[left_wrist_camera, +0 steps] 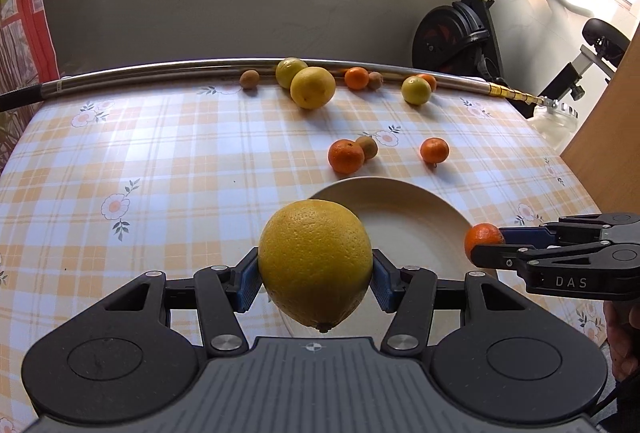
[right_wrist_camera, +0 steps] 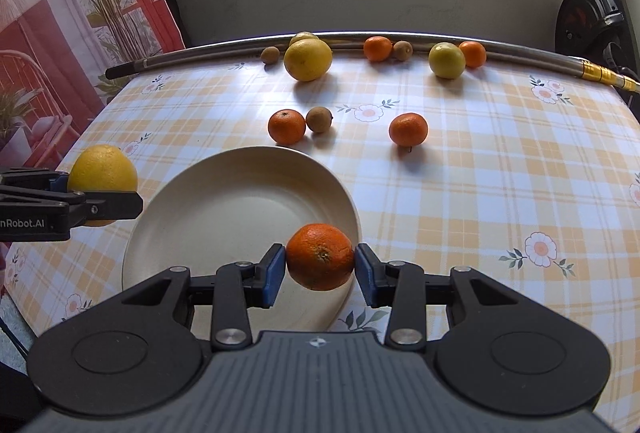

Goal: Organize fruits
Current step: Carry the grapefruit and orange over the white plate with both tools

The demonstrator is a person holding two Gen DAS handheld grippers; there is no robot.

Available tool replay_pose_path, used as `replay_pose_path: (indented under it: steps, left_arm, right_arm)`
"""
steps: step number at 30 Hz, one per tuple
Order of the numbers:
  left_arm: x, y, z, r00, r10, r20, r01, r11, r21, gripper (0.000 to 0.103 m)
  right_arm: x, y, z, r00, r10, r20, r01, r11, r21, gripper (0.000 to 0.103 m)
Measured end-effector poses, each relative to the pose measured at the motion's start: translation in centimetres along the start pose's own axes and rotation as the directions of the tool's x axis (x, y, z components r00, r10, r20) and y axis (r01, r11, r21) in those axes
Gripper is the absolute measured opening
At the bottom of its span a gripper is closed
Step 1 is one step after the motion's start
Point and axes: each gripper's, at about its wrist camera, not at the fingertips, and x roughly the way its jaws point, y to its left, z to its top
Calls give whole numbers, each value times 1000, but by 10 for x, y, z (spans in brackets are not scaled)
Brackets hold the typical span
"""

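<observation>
My left gripper (left_wrist_camera: 316, 273) is shut on a large yellow lemon (left_wrist_camera: 315, 261), held above the table just left of a cream plate (left_wrist_camera: 404, 221). In the right wrist view that lemon (right_wrist_camera: 103, 169) shows at the plate's left side. My right gripper (right_wrist_camera: 320, 265) is shut on a small orange mandarin (right_wrist_camera: 320, 256), held over the near right part of the cream plate (right_wrist_camera: 224, 217). From the left wrist view the mandarin (left_wrist_camera: 482, 239) hangs at the plate's right rim. Nothing lies in the plate.
Beyond the plate lie two mandarins (right_wrist_camera: 286, 126) (right_wrist_camera: 408, 129) and a kiwi (right_wrist_camera: 319, 119). Along the far edge, against a metal rod (right_wrist_camera: 240, 47), sit a big lemon (right_wrist_camera: 308, 59), a greenish lemon (right_wrist_camera: 447, 60), more mandarins and kiwis. An exercise bike (left_wrist_camera: 472, 33) stands at the right.
</observation>
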Motion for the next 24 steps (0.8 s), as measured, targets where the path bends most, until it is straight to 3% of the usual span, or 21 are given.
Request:
replay_pose_path:
  steps: [11, 24]
  left_arm:
    - [18, -6, -13, 995, -46, -86, 47, 999, 7, 58]
    - [26, -10, -21, 989, -71, -132, 73, 997, 11, 58]
  right_arm:
    - [1, 12, -12, 999, 30, -40, -31, 999, -23, 41]
    - [4, 17, -16, 997, 31, -76, -34, 998, -44, 41]
